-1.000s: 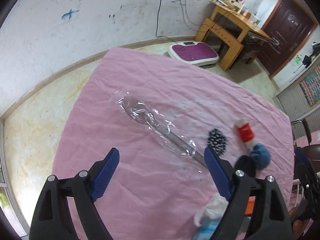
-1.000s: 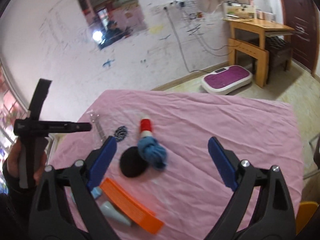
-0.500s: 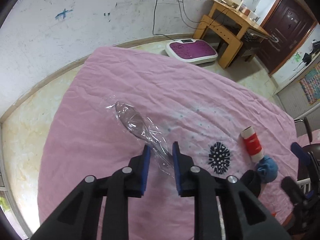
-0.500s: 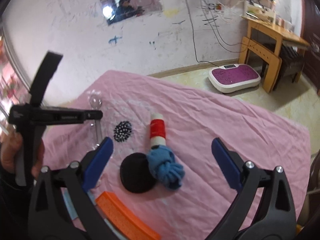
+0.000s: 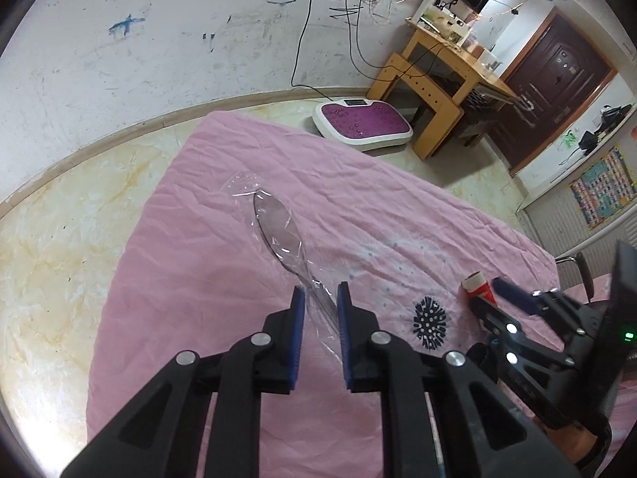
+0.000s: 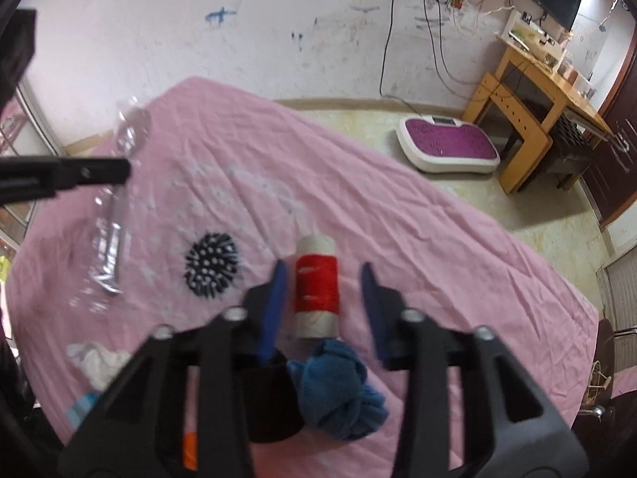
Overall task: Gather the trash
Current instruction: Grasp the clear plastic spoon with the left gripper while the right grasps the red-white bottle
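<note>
i have the left gripper (image 5: 321, 298) down over the clear plastic spoon sealed in a crinkled transparent wrapper (image 5: 278, 231), which lies on the wrinkled pink tablecloth (image 5: 191, 279) with its bowl pointing away toward the far edge. the jaws are drawn narrow around the thin handle end of the wrapper; there looks to be a sliver of gap on each side, so i cannot tell whether the pads truly pinch it yet. i judge the handle was chosen because it is the slimmest, stiffest part of a slippery film packet.

the right gripper (image 6: 322, 279) sits low over the red thread spool on a beige cardboard core (image 6: 316, 290), its jaws partly spread and straddling the spool, blue pads apart from it on both sides, nothing held. the spool lies lengthwise between the fingers, which suits a squeeze across its round body.

just nearer the right-wrist camera are a bunched blue cloth (image 6: 342, 390) touching the spool's near end and a round black disc-like object (image 6: 270, 394). a black spiky print on the cloth (image 6: 211, 265) lies between spool and wrapper. a crumpled white tissue (image 6: 97, 360) rests at the near left edge.

my guess: the wrapped spoon counts as trash and is being secured first. no bin shows in either view.
</note>
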